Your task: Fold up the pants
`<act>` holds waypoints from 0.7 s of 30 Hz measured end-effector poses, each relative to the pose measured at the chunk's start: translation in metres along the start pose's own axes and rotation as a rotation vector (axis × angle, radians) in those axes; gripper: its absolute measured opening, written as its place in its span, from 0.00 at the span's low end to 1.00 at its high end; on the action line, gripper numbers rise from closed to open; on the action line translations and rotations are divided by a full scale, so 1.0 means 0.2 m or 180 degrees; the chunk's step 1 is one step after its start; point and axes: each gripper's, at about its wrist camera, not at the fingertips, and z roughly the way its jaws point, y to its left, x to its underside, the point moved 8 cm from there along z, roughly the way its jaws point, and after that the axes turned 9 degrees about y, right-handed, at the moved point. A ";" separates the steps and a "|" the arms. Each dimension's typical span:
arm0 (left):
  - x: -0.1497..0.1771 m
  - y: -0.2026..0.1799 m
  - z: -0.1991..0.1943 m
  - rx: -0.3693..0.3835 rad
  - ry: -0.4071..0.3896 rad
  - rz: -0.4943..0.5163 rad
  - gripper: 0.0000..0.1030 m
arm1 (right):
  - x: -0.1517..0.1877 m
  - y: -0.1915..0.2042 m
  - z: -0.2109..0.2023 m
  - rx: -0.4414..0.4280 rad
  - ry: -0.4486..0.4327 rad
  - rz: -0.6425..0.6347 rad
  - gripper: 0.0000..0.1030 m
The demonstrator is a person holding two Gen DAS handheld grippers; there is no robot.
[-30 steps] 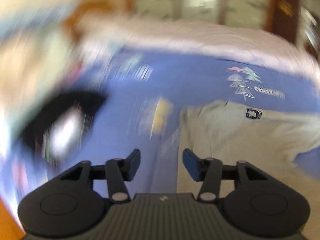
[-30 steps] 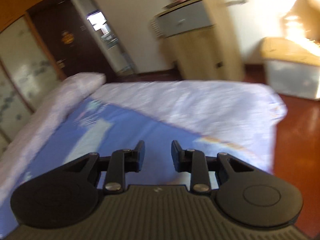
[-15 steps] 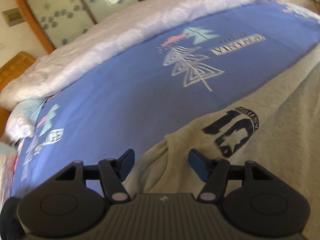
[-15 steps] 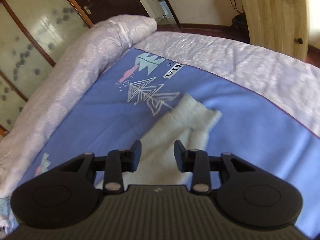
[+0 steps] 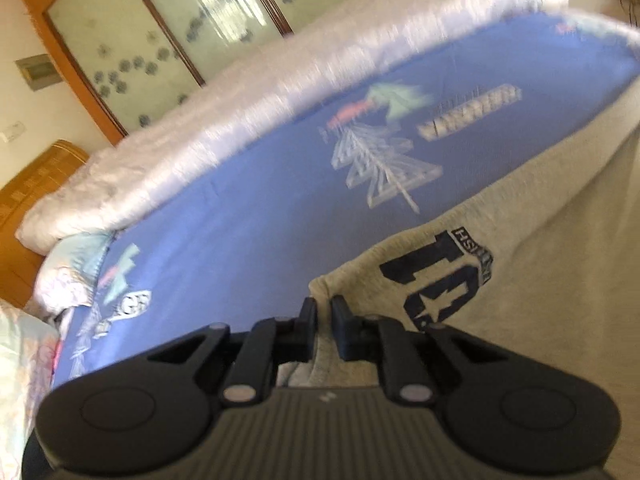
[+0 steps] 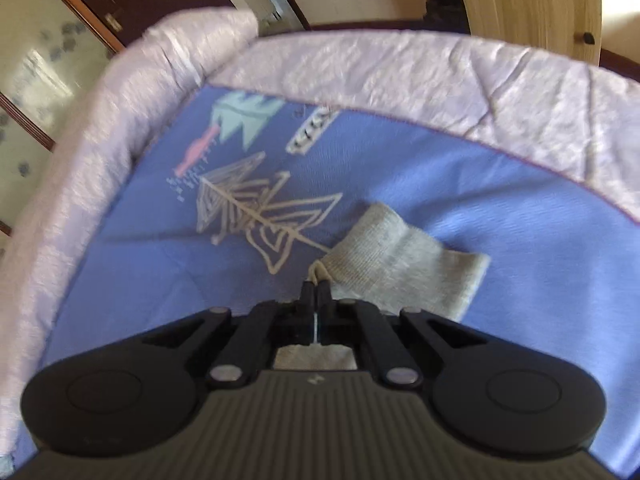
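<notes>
Grey sweatpants [image 5: 540,248] with a dark blue "10" star logo [image 5: 440,276] lie on a blue printed bedsheet [image 5: 248,216]. My left gripper [image 5: 324,312] is shut on the waist corner of the pants near the logo. In the right wrist view, my right gripper [image 6: 316,292] is shut on the edge of the ribbed leg cuff [image 6: 404,264] of the pants, which lies flat on the bedsheet [image 6: 460,188].
A pale lilac quilt [image 5: 248,92] runs along the far side of the bed and wraps the foot end [image 6: 420,76]. Pillows [image 5: 68,272] lie at the left. Glass-panelled wardrobe doors [image 5: 192,20] stand behind. A wooden cabinet [image 6: 540,0] stands past the foot.
Both grippers have closed: the left on the waist corner, the right on the leg cuff. Half a second ago both were open just over the cloth.
</notes>
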 end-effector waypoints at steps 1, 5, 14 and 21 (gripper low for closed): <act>0.00 0.02 -0.09 0.0003 -0.0069 -0.0048 0.10 | 0.00 -0.01 -0.08 -0.0076 -0.0042 0.0020 0.03; 0.09 0.06 -0.43 0.0066 -0.0295 -0.0152 0.09 | 0.02 -0.14 -0.43 -0.0389 -0.0206 0.0101 0.03; 0.63 -0.09 -1.11 0.0100 -0.0471 -0.0018 0.09 | 0.43 -0.77 -1.09 -0.0662 -0.0302 0.0243 0.03; 1.01 -0.18 -1.25 0.0255 -0.0258 -0.0179 0.09 | 0.85 -1.23 -1.30 -0.0719 -0.0343 0.0414 0.03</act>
